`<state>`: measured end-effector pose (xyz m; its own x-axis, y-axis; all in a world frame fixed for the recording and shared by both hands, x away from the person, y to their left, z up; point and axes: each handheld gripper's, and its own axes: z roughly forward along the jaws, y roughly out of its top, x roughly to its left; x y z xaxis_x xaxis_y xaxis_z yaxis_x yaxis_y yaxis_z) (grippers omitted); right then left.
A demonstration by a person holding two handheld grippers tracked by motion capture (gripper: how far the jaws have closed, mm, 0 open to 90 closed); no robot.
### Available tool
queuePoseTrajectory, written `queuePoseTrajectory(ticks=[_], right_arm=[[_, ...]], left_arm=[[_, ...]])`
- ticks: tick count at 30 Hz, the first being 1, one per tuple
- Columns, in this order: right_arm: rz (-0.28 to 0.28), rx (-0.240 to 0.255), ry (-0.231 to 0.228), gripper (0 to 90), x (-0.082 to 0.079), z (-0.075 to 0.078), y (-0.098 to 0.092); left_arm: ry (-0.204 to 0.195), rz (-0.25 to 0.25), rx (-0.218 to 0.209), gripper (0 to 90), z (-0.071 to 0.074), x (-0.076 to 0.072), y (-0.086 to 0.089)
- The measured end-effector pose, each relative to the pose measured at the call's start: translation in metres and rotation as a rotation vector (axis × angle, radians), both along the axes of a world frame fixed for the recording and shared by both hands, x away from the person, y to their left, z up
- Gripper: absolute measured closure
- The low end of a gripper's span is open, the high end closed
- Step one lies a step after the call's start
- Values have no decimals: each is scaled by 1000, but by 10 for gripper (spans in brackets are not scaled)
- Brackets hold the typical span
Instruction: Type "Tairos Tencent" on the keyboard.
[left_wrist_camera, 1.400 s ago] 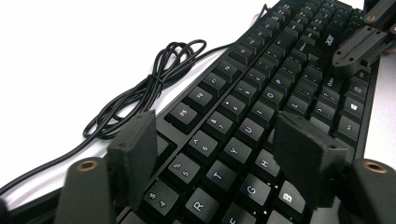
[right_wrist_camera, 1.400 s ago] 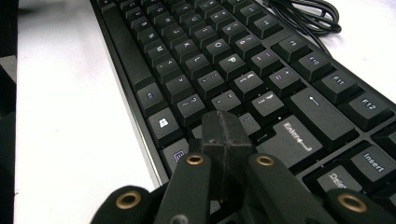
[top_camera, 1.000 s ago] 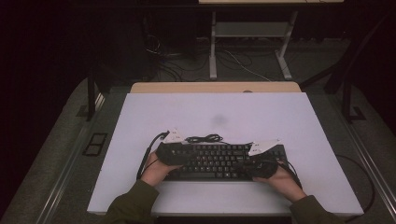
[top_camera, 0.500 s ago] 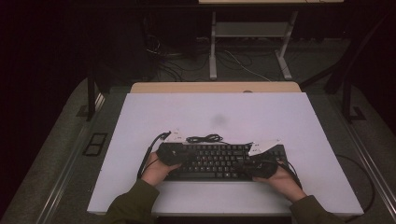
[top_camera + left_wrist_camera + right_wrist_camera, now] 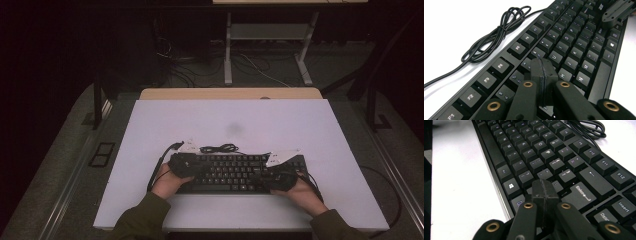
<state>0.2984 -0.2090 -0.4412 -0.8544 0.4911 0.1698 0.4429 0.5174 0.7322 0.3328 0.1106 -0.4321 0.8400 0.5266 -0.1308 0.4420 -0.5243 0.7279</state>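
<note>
A black keyboard lies across the near half of the white table, its cable bundled in a loose coil behind it. My left gripper is over the keyboard's left end. In the left gripper view its jaws are pressed together with nothing between them, tips low over the number and letter keys. My right gripper is over the right end, also shut and empty, tips by the Enter key. Whether either tip touches a key I cannot tell.
The cable coil lies on the table just past the function row; the right gripper view has it at top right. Bare white table runs along the keyboard's near edge. Desk frames and floor cables stand beyond the table.
</note>
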Motion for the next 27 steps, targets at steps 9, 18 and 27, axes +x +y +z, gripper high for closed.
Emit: queuePoseTrajectory(ticks=[9,18,27], right_arm=[[0,1,0,894,0,0,0],[-1,2,1,894,0,0,0],[0,1,-1,894,0,0,0]], left_arm=[[6,-7,7,893,-2,0,-1],[-3,-4,-9,893,2,-2,-1],[-13,1,-34,730,5,-2,0]])
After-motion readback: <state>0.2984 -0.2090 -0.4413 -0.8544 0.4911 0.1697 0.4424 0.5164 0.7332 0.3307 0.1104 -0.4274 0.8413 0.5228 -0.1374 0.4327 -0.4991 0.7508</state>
